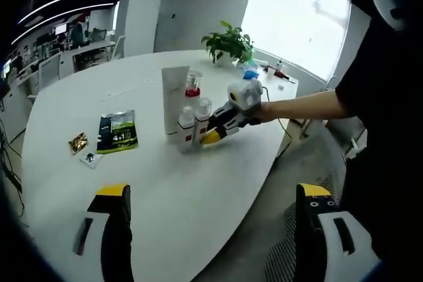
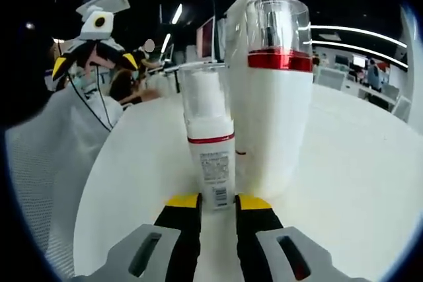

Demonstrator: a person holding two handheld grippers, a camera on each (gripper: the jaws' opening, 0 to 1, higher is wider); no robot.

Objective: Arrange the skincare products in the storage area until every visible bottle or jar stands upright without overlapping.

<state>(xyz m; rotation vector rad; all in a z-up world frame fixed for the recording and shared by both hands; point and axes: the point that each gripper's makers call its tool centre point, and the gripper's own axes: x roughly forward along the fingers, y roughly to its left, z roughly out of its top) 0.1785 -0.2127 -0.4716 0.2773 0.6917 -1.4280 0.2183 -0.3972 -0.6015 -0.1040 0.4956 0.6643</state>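
Note:
On the white table (image 1: 99,90) stands a group of skincare products: a tall white tube (image 1: 173,97), a pump bottle with a red collar (image 1: 192,89) and two small white bottles (image 1: 187,127), all upright. My right gripper (image 1: 215,130) reaches in from the right at this group. In the right gripper view its jaws (image 2: 217,203) press on the base of a small clear-capped bottle with a red band (image 2: 210,153), and the larger red-collared bottle (image 2: 274,97) stands just behind it. My left gripper (image 1: 213,193) hangs open over the table's near edge, well back from the bottles.
A green sachet (image 1: 117,131), a gold packet (image 1: 78,142) and a small card (image 1: 90,158) lie to the left of the bottles. A potted plant (image 1: 230,43) stands at the far edge. A person's arm (image 1: 304,104) holds the right gripper. Office desks lie beyond the table.

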